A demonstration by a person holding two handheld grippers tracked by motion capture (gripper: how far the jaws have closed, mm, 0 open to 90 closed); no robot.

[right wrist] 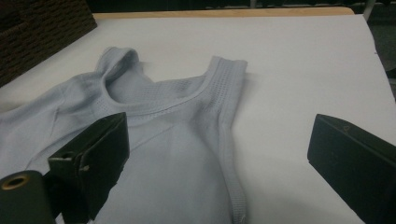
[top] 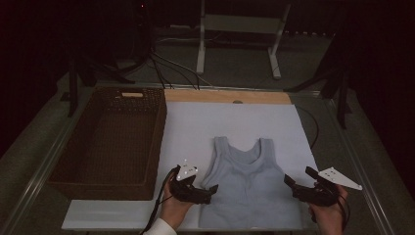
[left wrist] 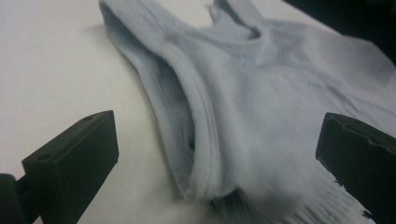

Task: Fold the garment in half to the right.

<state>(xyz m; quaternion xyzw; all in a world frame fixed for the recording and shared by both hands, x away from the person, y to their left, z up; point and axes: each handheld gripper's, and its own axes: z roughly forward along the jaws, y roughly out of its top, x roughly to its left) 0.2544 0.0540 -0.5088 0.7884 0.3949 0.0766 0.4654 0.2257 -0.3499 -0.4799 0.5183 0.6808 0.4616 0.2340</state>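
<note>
A pale blue sleeveless top (top: 247, 183) lies flat on the white sheet (top: 195, 127), straps pointing away from me. My left gripper (top: 210, 192) rests at the garment's left edge, jaws open, with the left armhole (left wrist: 187, 116) between them. My right gripper (top: 292, 185) sits at the garment's right edge, also open, with nothing between its jaws. In the right gripper view the top (right wrist: 177, 154) spreads under the jaws, its right side seam running down the middle. Neither gripper holds the cloth.
A dark woven basket (top: 113, 142), empty, stands along the left of the sheet. A wooden strip (top: 227, 96) borders the sheet's far edge. Cables and a white stand (top: 240, 29) lie beyond the table. Bare sheet stretches behind the top.
</note>
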